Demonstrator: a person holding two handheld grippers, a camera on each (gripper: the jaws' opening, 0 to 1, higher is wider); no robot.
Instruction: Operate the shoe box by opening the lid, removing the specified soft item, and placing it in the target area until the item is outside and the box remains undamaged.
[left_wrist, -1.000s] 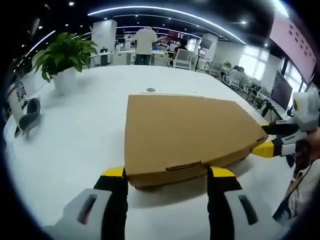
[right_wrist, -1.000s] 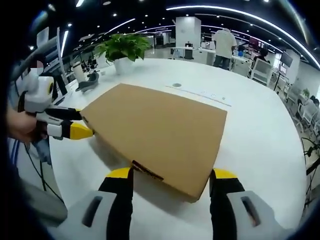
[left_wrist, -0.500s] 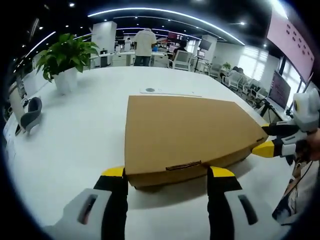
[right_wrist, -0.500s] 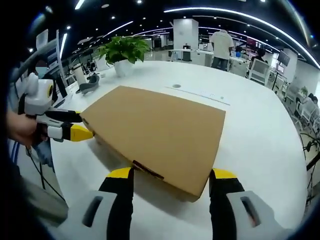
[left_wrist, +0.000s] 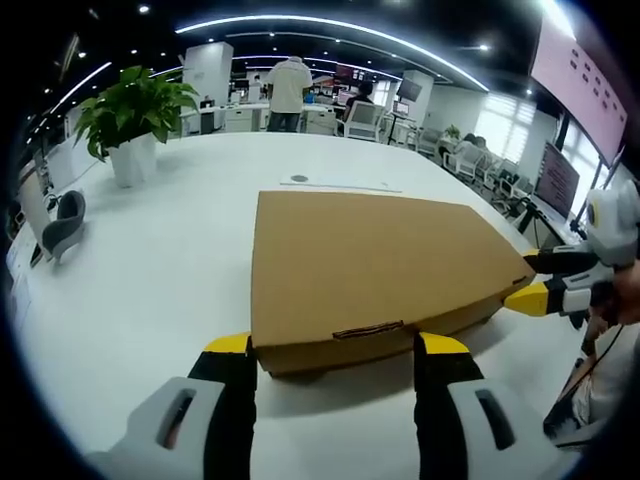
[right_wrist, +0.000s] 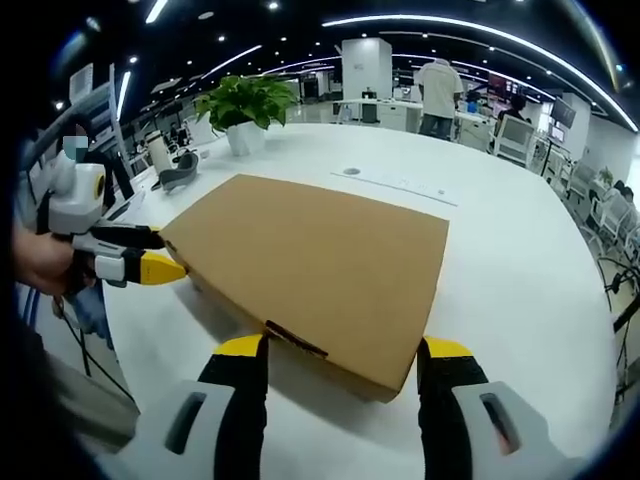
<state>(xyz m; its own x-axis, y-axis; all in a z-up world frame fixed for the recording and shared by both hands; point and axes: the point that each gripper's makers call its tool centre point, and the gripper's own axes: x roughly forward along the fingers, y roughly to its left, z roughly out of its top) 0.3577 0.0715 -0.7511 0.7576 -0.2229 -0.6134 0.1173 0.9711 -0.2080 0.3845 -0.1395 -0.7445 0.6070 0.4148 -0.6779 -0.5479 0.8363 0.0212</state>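
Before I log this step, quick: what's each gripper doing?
Left gripper: open, fingers either side of the shoe box end.
Right gripper: open, fingers astride another box edge, holding nothing.

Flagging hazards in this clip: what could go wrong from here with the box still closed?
The flat brown cardboard shoe box is still shut, and both tongs, left and right, are open at its edges. Uneven lifting could crease or tear the lid. The box could also slide on the smooth white table.

My big white table in open office. Green plant in white pot at far edge. Curved light strips on dark ceiling. Person standing by desks behind.
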